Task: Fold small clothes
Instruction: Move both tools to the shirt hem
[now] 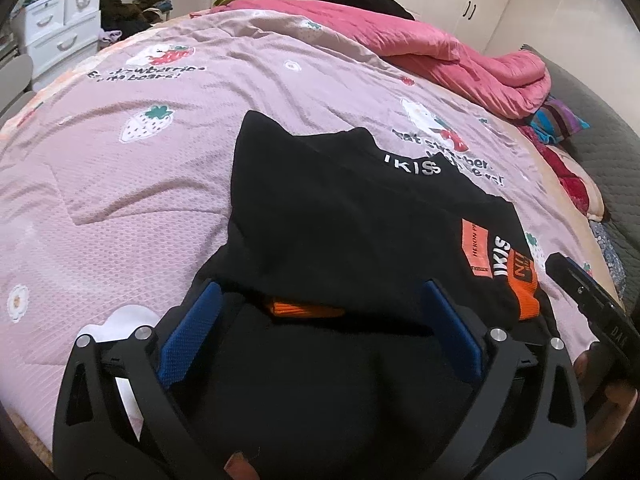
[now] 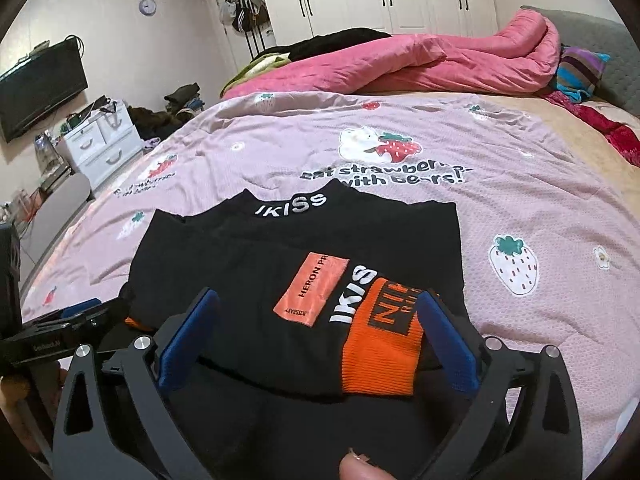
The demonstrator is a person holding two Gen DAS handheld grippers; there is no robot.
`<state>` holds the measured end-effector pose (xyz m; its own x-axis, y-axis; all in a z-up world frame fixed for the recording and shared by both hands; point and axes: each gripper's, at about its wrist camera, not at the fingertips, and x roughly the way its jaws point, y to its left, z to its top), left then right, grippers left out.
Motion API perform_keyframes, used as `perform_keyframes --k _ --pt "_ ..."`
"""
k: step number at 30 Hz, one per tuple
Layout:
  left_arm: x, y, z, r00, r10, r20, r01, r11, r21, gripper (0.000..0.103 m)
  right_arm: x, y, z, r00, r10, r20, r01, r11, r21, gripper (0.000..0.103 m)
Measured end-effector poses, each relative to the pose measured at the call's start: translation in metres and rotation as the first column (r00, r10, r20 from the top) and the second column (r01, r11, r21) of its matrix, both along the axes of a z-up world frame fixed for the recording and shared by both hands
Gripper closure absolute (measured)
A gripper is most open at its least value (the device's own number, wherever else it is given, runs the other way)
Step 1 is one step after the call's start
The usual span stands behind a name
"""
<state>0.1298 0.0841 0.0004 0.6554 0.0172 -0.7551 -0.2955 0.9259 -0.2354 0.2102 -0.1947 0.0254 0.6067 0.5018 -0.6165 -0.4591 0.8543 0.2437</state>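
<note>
While both claws hang wide open with nothing gripped, I see the black IKISS top (image 2: 304, 248) lying partly folded on the strawberry-print bedspread (image 2: 520, 184), straight ahead of both. Its long axis runs away from me toward the collar. My right claw (image 2: 320, 336) straddles the orange cuff (image 2: 384, 356); my left claw (image 1: 320, 328) sits at the near hem beside it, equally near.

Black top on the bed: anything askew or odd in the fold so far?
Mildly. The black top is folded unevenly: its far edge is stepped, the collar layer offset left of the layer over it. One orange cuff lies on top. Both grippers, left and right, are open.
</note>
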Motion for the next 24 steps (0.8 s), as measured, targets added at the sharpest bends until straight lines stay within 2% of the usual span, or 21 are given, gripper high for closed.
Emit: perform_keyframes --k 11,24 --pt "-0.019 -0.003 0.013 1.000 -0.010 0.013 0.009 1.000 0.027 0.009 -0.017 -0.006 0.022 0.998 0.001 0.063 -0.004 0.999 0.049 0.004" --pt "-0.049 0.006 0.032 0.999 0.012 0.046 -0.014 0.999 0.039 0.009 -0.047 -0.019 0.043 0.992 -0.017 0.123 0.011 0.999 0.043 0.004"
